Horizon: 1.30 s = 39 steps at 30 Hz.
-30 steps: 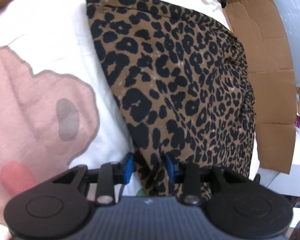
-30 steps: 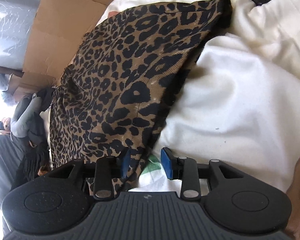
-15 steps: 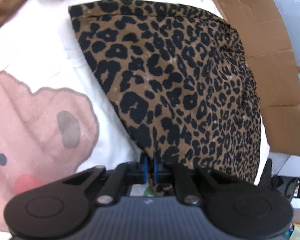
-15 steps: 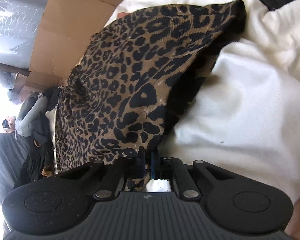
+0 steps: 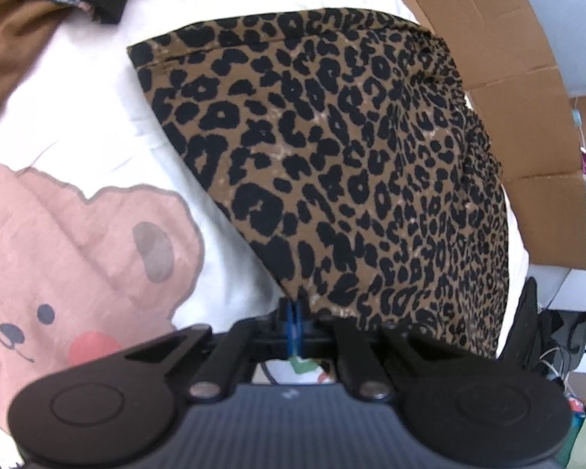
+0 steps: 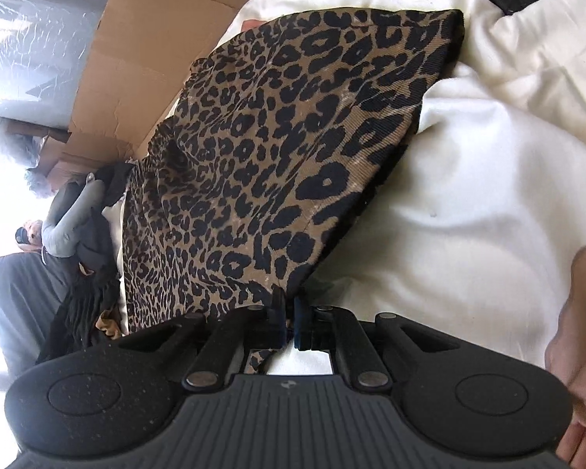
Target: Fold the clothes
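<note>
Cardboard (image 5: 527, 125) just beside leopard-print garment (image 5: 351, 164)

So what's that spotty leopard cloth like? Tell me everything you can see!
The leopard cloth is thin woven fabric, tan-brown with black blotchy spots. It lies spread on a white bedsheet, with a stitched hem along its far edge and gathered wrinkles near the cardboard. The left gripper and the right gripper are each shut on a near corner, lifting it slightly.
</note>
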Available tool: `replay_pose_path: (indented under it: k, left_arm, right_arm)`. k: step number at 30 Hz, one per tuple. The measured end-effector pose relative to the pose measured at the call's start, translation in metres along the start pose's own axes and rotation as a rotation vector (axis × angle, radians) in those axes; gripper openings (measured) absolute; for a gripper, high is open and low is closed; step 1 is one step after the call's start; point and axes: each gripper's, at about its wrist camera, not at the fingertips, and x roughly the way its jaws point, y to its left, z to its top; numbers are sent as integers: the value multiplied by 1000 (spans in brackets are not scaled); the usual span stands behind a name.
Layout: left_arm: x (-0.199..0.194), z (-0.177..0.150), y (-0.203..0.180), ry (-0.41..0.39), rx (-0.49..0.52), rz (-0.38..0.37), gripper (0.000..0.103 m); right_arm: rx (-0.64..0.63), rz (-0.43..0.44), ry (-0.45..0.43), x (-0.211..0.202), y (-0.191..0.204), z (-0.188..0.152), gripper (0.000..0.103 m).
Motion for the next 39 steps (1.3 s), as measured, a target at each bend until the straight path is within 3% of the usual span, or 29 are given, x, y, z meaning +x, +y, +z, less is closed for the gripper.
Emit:
replay_pose_path:
  k: [6, 8, 9, 10, 11, 12, 13, 15, 20, 25, 27, 31, 39]
  left_arm:
    - [24, 6, 8, 39, 35, 60, 3]
    - [20, 12, 6, 62, 29, 71, 7]
    - [15, 14, 3, 64, 35, 82, 18]
    - [7, 15, -2, 57, 65, 98, 26]
    - [-2, 18, -8, 40, 89, 102, 42]
    - [-11, 21, -13, 23, 113, 107, 48]
    - [-22, 25, -19, -14, 129, 93, 48]
    - [-36, 37, -30, -50, 160, 78, 54]
    - [-53, 74, -62, -135, 249, 88, 55]
    - [-49, 119, -95, -178, 346, 82, 55]
    - [-41, 133, -107, -190, 381, 115, 55]
    - [-30, 153, -118, -201, 350, 78, 55]
    - [12, 199, -160, -217, 442, 113, 53]
  right_arm:
    - [13, -64, 55, 11, -10, 0, 0]
    - [-35, -91, 72, 10, -4, 3, 0]
    - [-69, -106, 74, 7, 1, 4, 1]
    - [-111, -117, 74, 3, 8, 5, 7]
    - [-154, -120, 69, -2, 16, 6, 20]
    - [-180, -122, 65, -8, 22, 8, 29]
    - [-206, -124, 61, -13, 29, 10, 48]
    - [-261, -127, 59, -22, 41, 15, 50]
    - [-379, -153, 18, -38, 70, 39, 56]
    - [-401, -178, -52, -44, 84, 72, 57]
    - [-417, -181, -87, -41, 90, 85, 57]
    - [-431, -190, -121, -28, 98, 110, 56]
    - [-509, -239, -138, 15, 114, 160, 55]
